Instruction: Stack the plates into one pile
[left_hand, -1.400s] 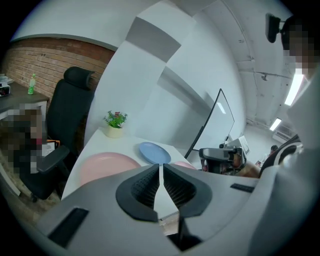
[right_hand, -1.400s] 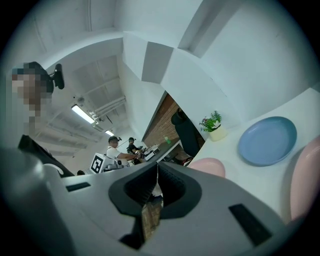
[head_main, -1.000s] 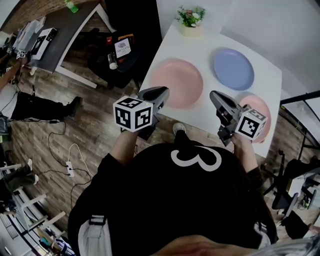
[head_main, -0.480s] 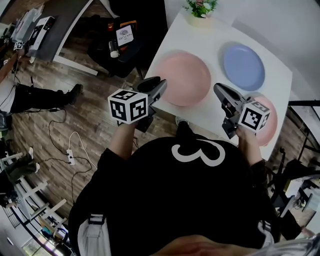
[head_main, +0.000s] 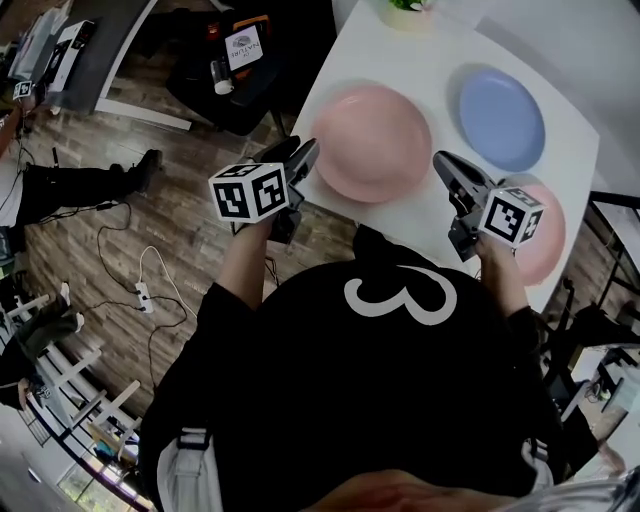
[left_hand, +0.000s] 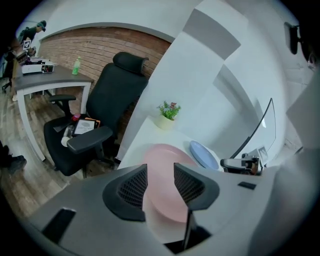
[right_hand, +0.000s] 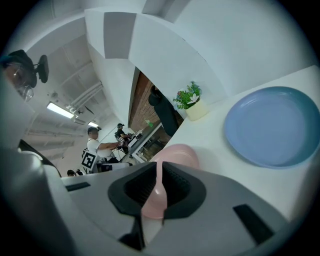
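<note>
left gripper (head_main: 303, 153) has moved up just beside the big pink plate's (head_main: 372, 142) left rim, jaws opening, nothing between them. right gripper (head_main: 444, 163) stays closed and empty, right of that plate.

Head view aimed steeply down over table (head_main: 425, 62). Gripper views set low, aimed across it. Large pink plate (head_main: 372, 142), blue plate (head_main: 502, 118) shared by all.
</note>
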